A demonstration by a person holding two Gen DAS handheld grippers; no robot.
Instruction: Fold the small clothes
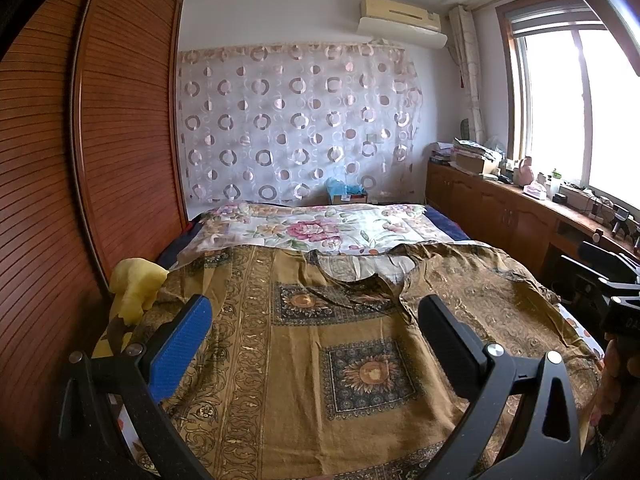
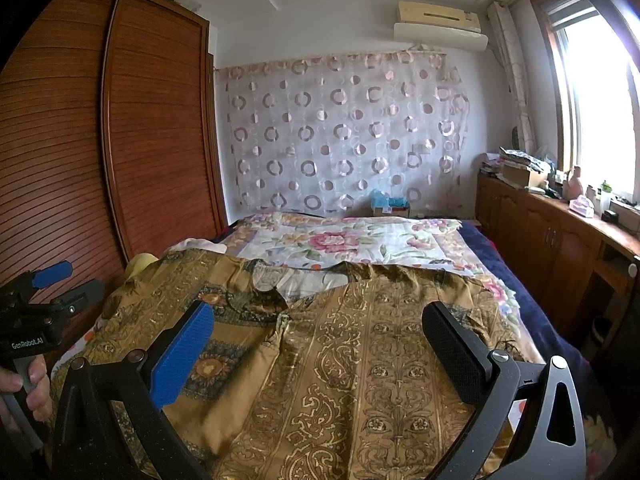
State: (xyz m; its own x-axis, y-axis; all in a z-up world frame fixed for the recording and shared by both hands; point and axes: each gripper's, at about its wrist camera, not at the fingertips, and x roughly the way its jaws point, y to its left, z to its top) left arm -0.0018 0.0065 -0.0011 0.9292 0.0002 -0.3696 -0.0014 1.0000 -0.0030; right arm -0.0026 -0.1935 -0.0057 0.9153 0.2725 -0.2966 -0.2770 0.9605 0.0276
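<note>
left wrist view: the brown-gold patterned cotton shirt [image 1: 320, 340] lies spread flat on the bed, neckline away from the camera, its long axis running straight ahead. the left gripper [image 1: 316, 344] hovers over the lower body of the shirt, jaws wide apart, holding nothing.

right wrist view: the right gripper [image 2: 320, 356] hangs over the shirt's right half, jaws likewise spread and empty. each gripper looks about equally near its own side hem, so a two-handed fold seems likely.
</note>
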